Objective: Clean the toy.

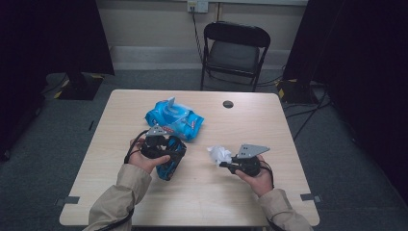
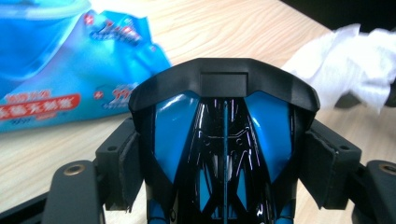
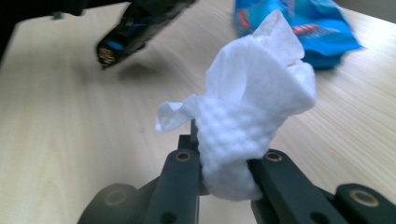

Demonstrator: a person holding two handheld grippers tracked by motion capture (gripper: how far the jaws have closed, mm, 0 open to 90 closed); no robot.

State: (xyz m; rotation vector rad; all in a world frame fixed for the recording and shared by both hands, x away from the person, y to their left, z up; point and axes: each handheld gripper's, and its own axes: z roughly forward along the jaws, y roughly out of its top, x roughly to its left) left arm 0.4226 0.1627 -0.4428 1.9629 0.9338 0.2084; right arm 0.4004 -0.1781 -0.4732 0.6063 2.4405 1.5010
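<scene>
Two grips: blue-and-black glossy plastic gadget (image 2: 224, 154) clamped in left gripper (image 1: 161, 147), crumpled white wipe (image 3: 254, 116) pinched in right gripper (image 1: 230, 162), likely for wiping.

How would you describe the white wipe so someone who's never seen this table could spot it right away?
Start at the light wooden table and look right of the blue wipes pack. There the right hand-held gripper pinches a crumpled white wipe between its jaws. It is the one white, bunched, soft thing there; the left hand-held gripper holds a glossy blue and black object instead.
</scene>
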